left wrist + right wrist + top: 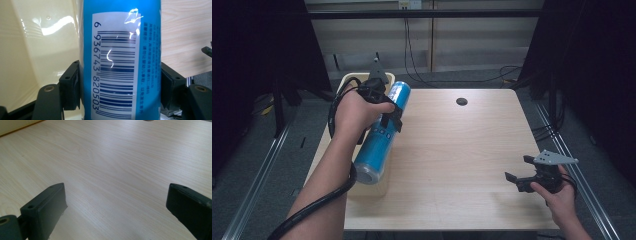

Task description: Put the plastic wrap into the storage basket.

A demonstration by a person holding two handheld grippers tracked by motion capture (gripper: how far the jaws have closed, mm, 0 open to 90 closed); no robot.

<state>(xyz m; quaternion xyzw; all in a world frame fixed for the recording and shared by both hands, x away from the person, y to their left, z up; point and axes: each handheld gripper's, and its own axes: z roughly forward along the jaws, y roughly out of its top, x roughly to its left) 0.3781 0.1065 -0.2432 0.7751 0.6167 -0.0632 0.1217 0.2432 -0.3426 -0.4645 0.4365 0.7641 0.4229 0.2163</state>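
Barcode lines fill the white label of the blue can (120, 60), which stands closest to the lens of the left gripper view. Both black jaws press against its sides, one on each side, so the left gripper (384, 107) is clenched around the can at about the middle of its length. In the high view the can is lifted and tilted: its far end points away from the person, its metal bottom points toward the near left corner of the table (462, 150). It hangs over the cream plastic bin (349, 80) that sits at the left edge of the table, partly over the bin's right rim. I cannot tell if the can touches the bin or not.

Going outward, the right gripper (521, 175) rests low near the right front part of the table. Its jaws stand wide apart with bare wood between them, so it holds nothing.

My judgement: the grasp is done and the can is in the air. What remains is to put it down, either into the bin or onto the table, and then to release it. Which direction the can travels, I cannot say from these pictures.
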